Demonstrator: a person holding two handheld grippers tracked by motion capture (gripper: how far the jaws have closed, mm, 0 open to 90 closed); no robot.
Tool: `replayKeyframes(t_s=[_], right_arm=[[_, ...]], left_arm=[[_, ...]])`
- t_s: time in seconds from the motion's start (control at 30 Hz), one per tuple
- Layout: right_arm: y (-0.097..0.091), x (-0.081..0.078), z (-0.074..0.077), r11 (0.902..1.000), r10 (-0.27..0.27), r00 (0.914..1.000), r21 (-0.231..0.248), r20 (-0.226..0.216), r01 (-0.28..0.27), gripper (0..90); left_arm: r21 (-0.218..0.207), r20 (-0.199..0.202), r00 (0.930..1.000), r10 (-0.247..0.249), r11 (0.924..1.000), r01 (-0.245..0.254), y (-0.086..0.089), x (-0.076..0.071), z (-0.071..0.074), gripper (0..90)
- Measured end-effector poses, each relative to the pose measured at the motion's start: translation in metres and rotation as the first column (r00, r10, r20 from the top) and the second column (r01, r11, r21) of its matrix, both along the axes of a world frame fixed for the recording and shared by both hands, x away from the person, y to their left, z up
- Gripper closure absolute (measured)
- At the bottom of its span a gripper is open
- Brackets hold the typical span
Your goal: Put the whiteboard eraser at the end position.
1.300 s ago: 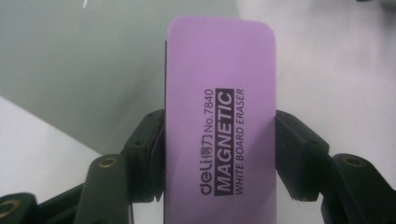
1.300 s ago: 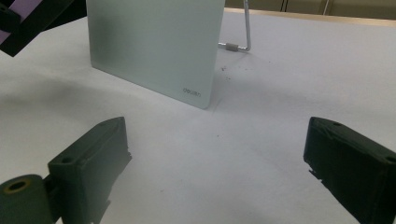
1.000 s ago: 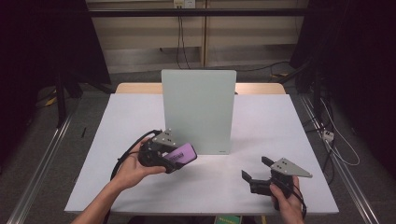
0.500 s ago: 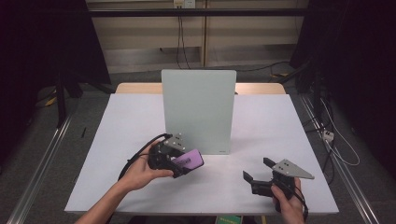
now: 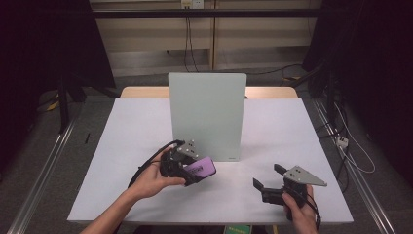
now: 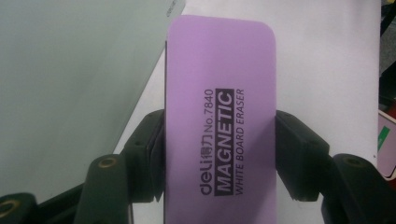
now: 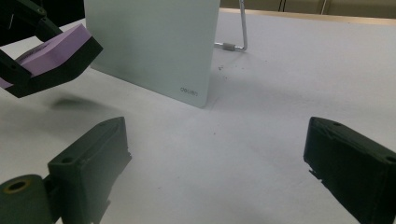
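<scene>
The left gripper (image 5: 192,170), clamped across the purple eraser (image 5: 200,168), holds it just near and left of the upright whiteboard (image 5: 207,114), long axis pointing right.

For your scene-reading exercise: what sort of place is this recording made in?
Probably a lab or recording workspace: a white-covered table on a grey floor, loose cables along the back wall, a pale green upright board, and a purple whiteboard eraser.

Your left gripper (image 5: 187,168) is black, with a grey three-cornered plate on top and a black cable looping off behind. Your right gripper (image 5: 269,179) matches: black body, grey plate. Jaws are blocky matte black; brass-ringed screw holes near the base. Forearms bare, no sleeves.
</scene>
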State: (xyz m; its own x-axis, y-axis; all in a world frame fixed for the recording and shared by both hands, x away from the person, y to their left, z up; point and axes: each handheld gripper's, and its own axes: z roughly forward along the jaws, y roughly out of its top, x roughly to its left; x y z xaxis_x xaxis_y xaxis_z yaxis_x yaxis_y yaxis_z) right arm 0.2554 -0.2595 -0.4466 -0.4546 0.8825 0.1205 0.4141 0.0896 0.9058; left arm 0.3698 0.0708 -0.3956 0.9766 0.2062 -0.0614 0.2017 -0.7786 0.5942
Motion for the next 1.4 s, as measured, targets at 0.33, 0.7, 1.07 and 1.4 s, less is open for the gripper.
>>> replayKeyframes(t_s=[0.33,0.7,1.07,1.4], right_arm=[[0.002,0.001,0.000,1.0000,0.005,1.0000,-0.002,0.002,-0.005,6.4],[0.001,0.001,0.000,1.0000,0.005,1.0000,0.000,0.002,-0.005,6.4],[0.003,0.002,0.001,1.0000,0.003,1.0000,0.000,-0.001,-0.003,6.4],[0.003,0.001,0.001,1.0000,0.005,1.0000,-0.001,0.001,-0.005,6.3]], left_arm=[[0.016,-0.005,0.9992,-0.039,0.9991,0.039,-0.013,-0.003,-0.005,40.8],[0.036,-0.003,0.9987,-0.052,0.9980,0.052,-0.023,-0.002,-0.006,40.8],[0.054,-0.021,0.9972,-0.072,0.9959,0.073,-0.028,-0.002,-0.010,40.8],[0.072,-0.029,0.9970,-0.072,0.9946,0.074,-0.035,-0.001,-0.018,40.8]])
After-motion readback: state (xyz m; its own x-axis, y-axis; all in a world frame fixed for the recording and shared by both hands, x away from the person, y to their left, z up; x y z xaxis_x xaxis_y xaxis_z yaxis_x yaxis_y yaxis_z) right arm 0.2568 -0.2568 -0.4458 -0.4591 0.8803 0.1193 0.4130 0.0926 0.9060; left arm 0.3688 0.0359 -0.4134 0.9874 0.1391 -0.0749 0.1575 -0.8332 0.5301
